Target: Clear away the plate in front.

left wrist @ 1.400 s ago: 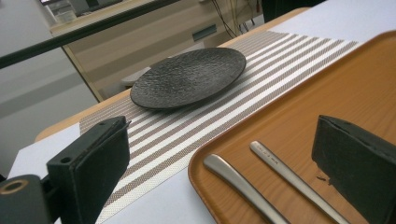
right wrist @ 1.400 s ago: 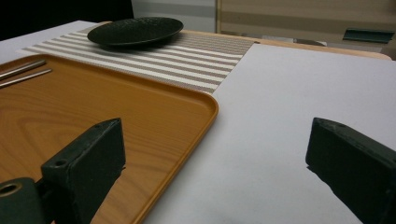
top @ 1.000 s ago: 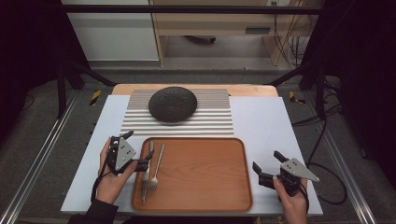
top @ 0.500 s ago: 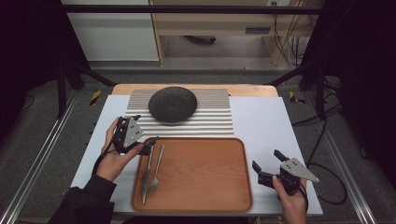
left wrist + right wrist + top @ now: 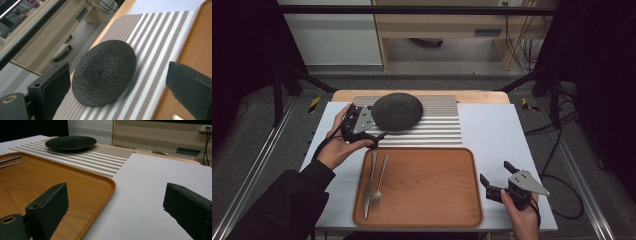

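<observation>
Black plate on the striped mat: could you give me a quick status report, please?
Left gripper open, jaws either side of black plate, not gripping. Right gripper open, low beside wooden tray. Plate flat on striped mat. Nothing in the way.

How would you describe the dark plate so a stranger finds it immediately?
Start at the striped mat behind the wooden tray. On its left part lies the plate, with the left gripper beside it. It is round, black and rough-textured, unlike the slim fork and knife on the tray.

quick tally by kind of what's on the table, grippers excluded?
Plate: 1
Striped mat: 1
Wooden tray: 1
Knife: 1
Fork: 1
Total: 5
</observation>
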### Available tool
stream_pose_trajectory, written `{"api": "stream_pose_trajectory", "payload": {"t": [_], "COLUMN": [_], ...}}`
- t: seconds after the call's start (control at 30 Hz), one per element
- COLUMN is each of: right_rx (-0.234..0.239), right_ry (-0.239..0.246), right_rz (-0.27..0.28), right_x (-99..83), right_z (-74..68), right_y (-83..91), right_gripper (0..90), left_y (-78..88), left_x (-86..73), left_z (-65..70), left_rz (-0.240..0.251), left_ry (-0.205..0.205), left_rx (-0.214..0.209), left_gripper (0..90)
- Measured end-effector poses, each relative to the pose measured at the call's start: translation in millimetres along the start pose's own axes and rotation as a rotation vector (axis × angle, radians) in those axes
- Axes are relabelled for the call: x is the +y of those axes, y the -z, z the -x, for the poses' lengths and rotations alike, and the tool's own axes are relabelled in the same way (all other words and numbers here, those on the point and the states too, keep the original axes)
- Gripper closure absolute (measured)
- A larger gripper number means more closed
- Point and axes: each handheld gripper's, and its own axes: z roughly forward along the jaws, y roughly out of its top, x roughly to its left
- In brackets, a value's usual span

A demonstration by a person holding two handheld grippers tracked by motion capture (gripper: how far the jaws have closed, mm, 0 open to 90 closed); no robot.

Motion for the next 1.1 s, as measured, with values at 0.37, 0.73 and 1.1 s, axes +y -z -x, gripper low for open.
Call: {"api": "stream_pose_trajectory", "payload": {"t": [0.37,0.73,1.1], "right_rx": [-0.022,-0.038,-0.041], "right_ry": [-0.001,0.006,-0.001], "right_rz": [0.001,-0.011,-0.011], "right_x": [-0.2,-0.4,-0.1], "right_z": [0.8,-0.3,-0.1], "right_y": [2.2,0.4,0.8], "right_gripper": [6.2,6.2,6.2], "left_y": [-31.6,-58.1,-56.6], "left_x": [-6.8,-23.0,-17.6], "left_z": [1.2,-3.9,-9.8], "left_rz": [-0.059,-0.072,-0.073], "left_ry": [-0.049,-0.056,-0.068], "left_rx": [-0.003,0.005,0.024], "left_gripper": [6.4,7.9,8.5]}}
